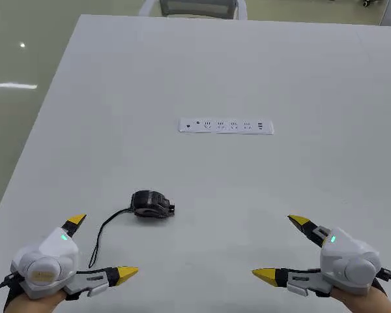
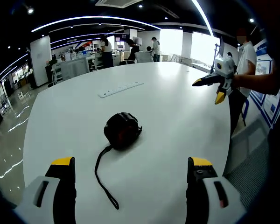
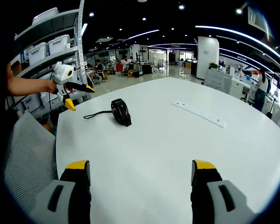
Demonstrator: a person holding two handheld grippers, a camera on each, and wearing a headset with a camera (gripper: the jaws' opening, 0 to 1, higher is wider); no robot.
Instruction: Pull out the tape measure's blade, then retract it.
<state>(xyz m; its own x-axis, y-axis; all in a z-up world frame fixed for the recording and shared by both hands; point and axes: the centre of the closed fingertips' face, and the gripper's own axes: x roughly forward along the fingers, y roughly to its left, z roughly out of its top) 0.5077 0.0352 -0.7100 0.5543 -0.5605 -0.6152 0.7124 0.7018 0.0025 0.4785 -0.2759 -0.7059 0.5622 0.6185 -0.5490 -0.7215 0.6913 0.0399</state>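
A black tape measure [image 1: 152, 204] lies on the white table [image 1: 247, 72], its black wrist cord [image 1: 101, 238] trailing toward the near-left. No blade shows outside the case. My left gripper [image 1: 101, 246] hovers open at the near-left edge, a short way short of the case [image 2: 122, 129], with nothing between its yellow-tipped fingers [image 2: 63, 162]. My right gripper [image 1: 281, 247] is open too, at the near-right, well apart from the tape measure [image 3: 121, 111]. Each gripper appears in the other's view: the right one [image 2: 213, 86] and the left one [image 3: 77, 94].
A white power strip [image 1: 226, 126] lies flat across the middle of the table, beyond the tape measure. A chair [image 1: 197, 8] stands at the far edge. In the gripper views an office with shelves [image 3: 51, 44] and people surrounds the table.
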